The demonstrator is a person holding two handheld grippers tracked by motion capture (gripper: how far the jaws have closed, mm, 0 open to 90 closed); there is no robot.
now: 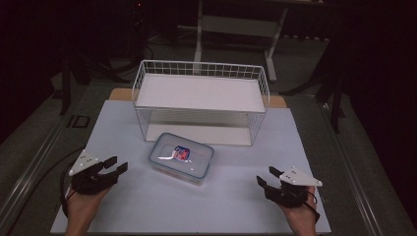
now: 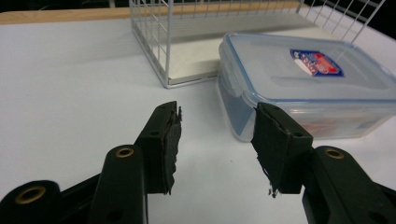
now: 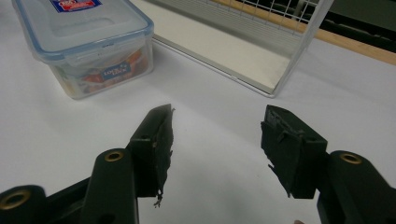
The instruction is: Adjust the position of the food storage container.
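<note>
While both grippers' jaws stand spread, the lidded box [image 1: 181,158] blurs its contents behind frosted walls

A lab or test room is suggested rather than a home. A white sheet [image 1: 147,206] is laid over a wooden table [image 1: 120,94] as a staged work surface, and the surroundings are kept dark. Metal frame legs [image 1: 199,34] of a bench are seen at the far side, and dark stands [image 1: 66,78] at the far left.
</note>
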